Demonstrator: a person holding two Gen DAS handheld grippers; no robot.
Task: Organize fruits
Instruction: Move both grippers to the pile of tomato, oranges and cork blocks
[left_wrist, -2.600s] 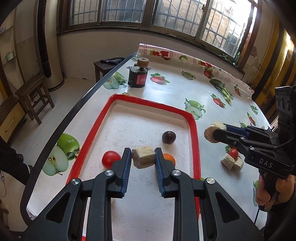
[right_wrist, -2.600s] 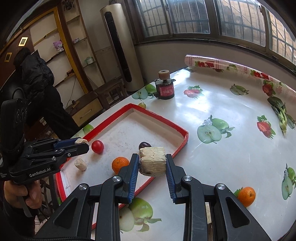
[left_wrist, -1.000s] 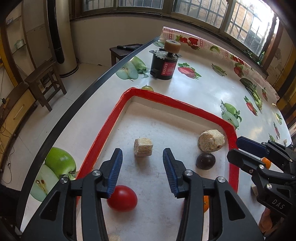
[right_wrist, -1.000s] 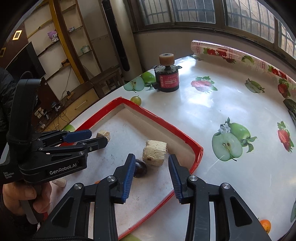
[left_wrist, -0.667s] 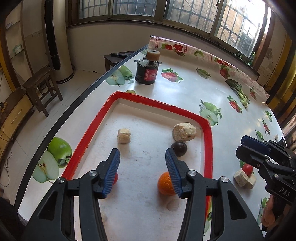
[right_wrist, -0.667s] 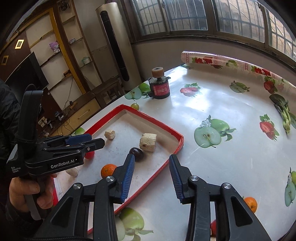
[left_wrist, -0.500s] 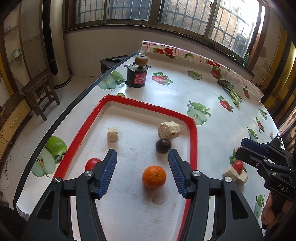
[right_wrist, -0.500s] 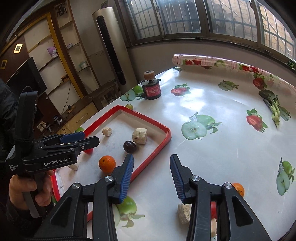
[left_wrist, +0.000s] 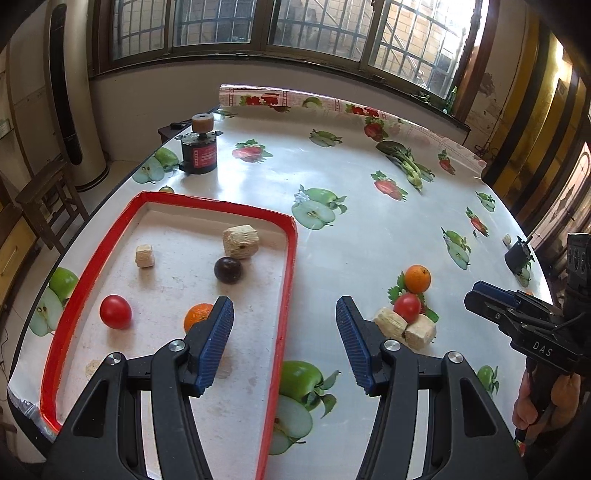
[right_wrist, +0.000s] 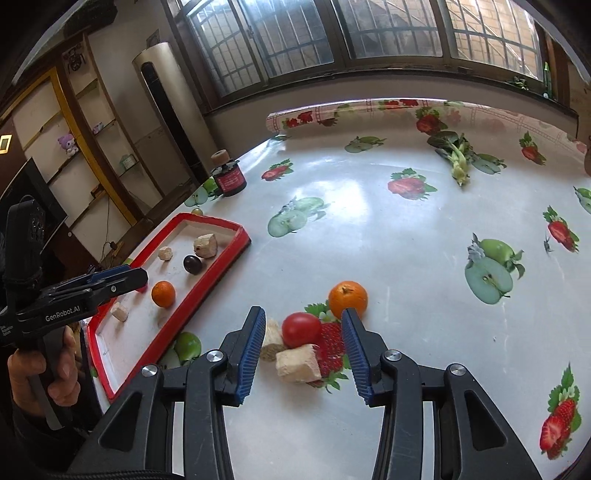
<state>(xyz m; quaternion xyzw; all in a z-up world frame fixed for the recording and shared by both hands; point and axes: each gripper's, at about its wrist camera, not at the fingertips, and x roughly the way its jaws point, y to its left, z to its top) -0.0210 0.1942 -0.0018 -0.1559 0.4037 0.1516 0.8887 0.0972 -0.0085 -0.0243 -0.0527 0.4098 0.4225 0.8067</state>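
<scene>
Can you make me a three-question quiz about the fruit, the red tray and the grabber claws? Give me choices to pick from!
1. Where is the dark plum?
A. inside the red tray
B. on the table beside the tray
C. in a claw

2. How many oranges are there altogether?
A. one
B. two
C. four

3. What is the right gripper doing?
A. squeezing a tomato
B. open, holding nothing
C. shut tight on nothing

Answers:
1. A, the plum lies on the tray floor near a tan block.
2. B, one orange in the tray and one orange on the table.
3. B, its blue fingers stand apart above the tomato on the table.
</scene>
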